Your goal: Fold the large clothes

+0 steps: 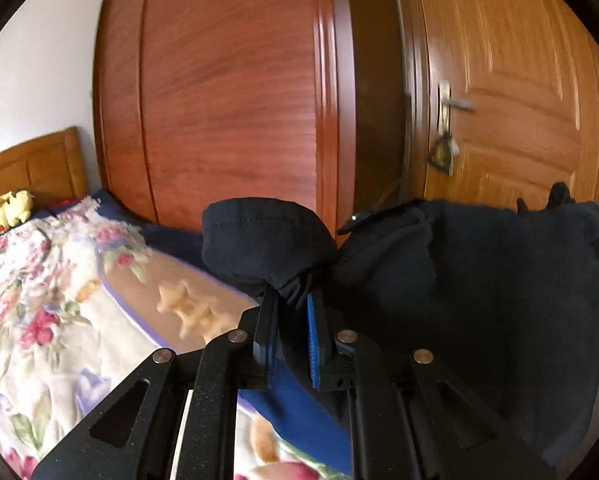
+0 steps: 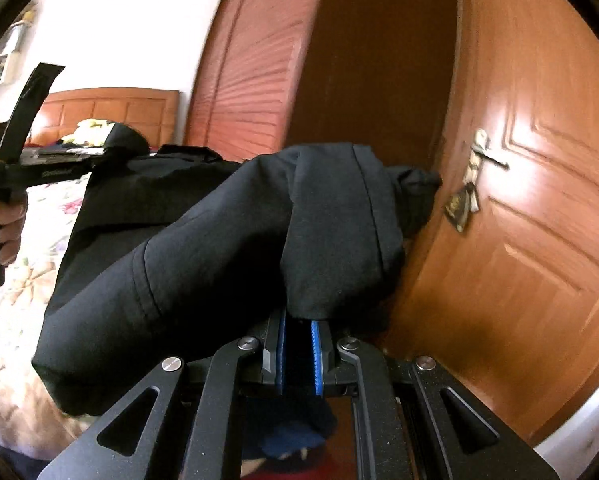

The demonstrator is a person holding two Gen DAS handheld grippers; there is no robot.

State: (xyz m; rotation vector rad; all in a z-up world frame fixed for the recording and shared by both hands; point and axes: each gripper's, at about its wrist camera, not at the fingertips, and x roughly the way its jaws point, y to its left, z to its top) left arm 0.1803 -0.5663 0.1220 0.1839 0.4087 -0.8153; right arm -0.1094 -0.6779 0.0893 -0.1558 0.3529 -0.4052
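Now we hold the black garment aloft, left tongs and right tongs both clamped on it; next, spreading it flat on the bed

The wardrobe and door seemingly block ahead; open air above the bed.

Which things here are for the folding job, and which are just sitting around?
For the job:
- black garment, held up in the air
- left gripper, shut on the garment
- right gripper, shut on the garment

Just sitting around:
- yellow plush toy
- flowered blanket
- headboard
- wardrobe
- door
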